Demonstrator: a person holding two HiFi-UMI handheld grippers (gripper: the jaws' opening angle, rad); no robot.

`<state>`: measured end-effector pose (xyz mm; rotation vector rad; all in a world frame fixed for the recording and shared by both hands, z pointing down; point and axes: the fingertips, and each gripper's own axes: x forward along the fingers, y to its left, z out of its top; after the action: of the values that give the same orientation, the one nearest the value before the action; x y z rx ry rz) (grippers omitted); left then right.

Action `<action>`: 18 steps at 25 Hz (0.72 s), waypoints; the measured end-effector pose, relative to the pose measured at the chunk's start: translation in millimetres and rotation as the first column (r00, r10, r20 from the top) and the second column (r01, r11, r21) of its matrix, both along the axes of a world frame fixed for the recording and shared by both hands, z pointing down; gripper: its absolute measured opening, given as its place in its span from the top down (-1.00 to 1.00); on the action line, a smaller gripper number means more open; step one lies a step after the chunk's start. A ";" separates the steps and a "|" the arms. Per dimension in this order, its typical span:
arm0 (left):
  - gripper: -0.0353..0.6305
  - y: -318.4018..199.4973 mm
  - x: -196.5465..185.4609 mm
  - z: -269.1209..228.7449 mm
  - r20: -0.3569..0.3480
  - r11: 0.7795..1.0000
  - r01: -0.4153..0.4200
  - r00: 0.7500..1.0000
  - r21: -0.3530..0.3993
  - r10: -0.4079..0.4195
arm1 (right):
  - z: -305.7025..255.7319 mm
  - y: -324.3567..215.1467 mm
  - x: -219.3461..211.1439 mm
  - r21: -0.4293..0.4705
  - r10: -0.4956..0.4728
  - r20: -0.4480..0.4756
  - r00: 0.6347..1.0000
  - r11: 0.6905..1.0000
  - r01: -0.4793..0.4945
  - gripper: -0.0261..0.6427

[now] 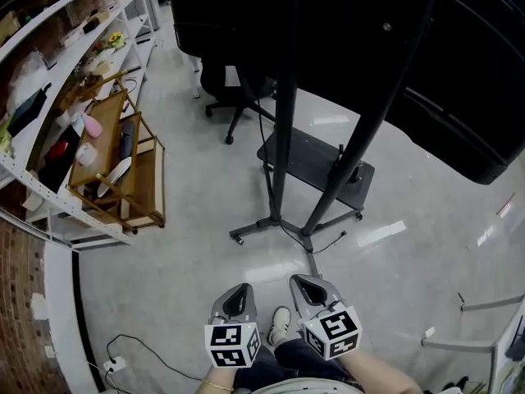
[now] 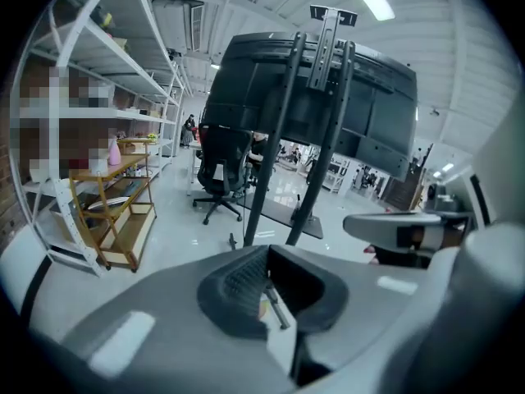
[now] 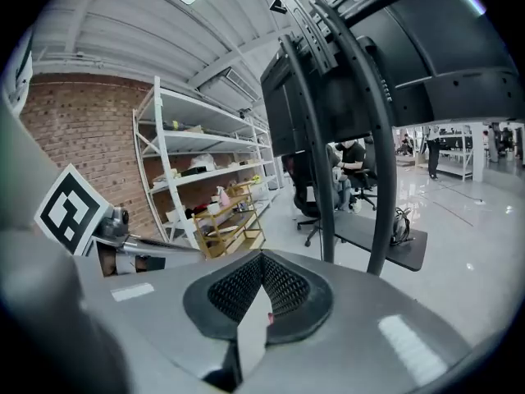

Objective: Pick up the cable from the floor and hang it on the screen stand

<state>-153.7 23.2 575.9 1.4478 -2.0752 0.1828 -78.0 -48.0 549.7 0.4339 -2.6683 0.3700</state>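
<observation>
both claws sit at the bottom middle of the frame, left claw (image 1: 236,295) and right claw (image 1: 310,289), each with its jaws pressed together on nothing, so spread one before you reach down. the cable (image 1: 152,353) looks to be the thin black line on the floor (image 1: 189,187) at lower left, running from a small white plug (image 1: 115,364) and well apart from both claws; pinch a free stretch, not the plug end. farther up, the screen stand (image 1: 284,138) rises at centre, and a short lead (image 1: 332,242) trails at its foot, so check which you want.
</observation>
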 end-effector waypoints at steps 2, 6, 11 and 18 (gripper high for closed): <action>0.87 -28.8 -9.4 14.9 0.006 1.000 -0.012 1.000 -0.016 0.013 | 15.5 -25.1 -7.7 -0.003 0.017 -0.025 1.000 1.000 -0.017 0.93; 0.87 -78.3 -29.9 62.8 -0.038 0.999 -0.003 0.999 -0.052 0.001 | 57.8 -63.3 -23.3 -0.026 0.062 -0.082 0.995 0.998 -0.064 0.93; 0.87 -135.8 -60.1 145.4 -0.037 0.995 -0.023 0.999 -0.102 0.019 | 126.3 -116.8 -48.7 -0.033 0.149 -0.135 0.980 0.987 -0.154 0.93; 0.87 -203.2 -97.1 291.1 -0.091 0.985 -0.052 0.995 -0.162 0.038 | 251.7 -195.6 -90.9 -0.014 0.249 -0.167 0.954 0.967 -0.255 0.93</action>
<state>-250.8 -179.9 867.0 1.3792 -1.9110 0.2959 -169.0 -243.6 801.4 0.7646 -2.4473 0.4354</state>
